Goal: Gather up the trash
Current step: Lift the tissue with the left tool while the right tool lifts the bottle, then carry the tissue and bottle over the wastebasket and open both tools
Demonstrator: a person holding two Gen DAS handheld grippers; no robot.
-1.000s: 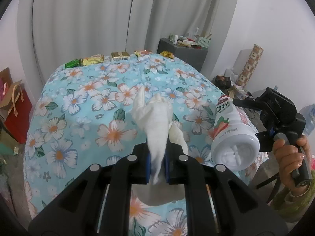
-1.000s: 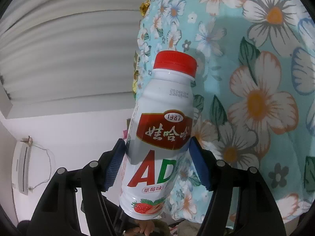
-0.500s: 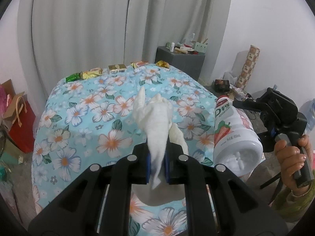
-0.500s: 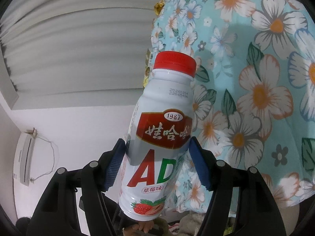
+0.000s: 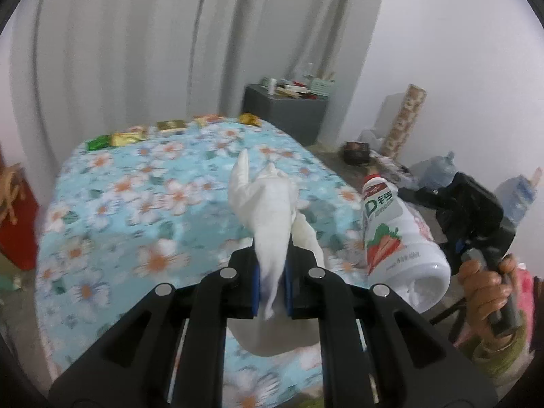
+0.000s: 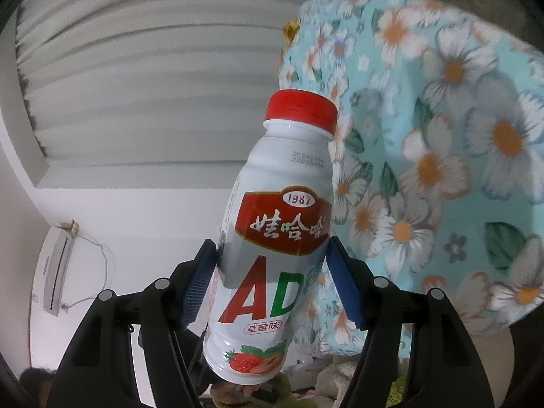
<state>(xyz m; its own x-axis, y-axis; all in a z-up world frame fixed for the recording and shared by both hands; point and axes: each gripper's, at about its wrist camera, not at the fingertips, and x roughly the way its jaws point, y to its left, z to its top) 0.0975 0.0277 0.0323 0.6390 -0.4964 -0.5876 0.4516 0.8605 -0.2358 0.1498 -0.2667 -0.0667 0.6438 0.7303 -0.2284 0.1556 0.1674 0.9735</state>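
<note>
The crumpled tissue (image 5: 272, 217) — soft, light — is pinched in the left gripper (image 5: 272, 289); the bottle (image 6: 275, 238) — rigid, smooth, judged slippery — is clamped mid-body by the right gripper (image 6: 272, 282).

Wrappers (image 5: 129, 137) along tablecloth's (image 5: 112, 204) far edge

White tissue (image 5: 272, 210), red-capped white bottle (image 6: 272, 238), turquoise tablecloth (image 5: 142, 204) with white-and-orange flowers

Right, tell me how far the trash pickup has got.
Done: both pieces are off the floral tablecloth. In hand: the left gripper is clamped on a crumpled white tissue; the right gripper grips a white bottle with a red cap. Left: five snack wrappers line the table's far edge, and no bin is in view for dropping these off.
</note>
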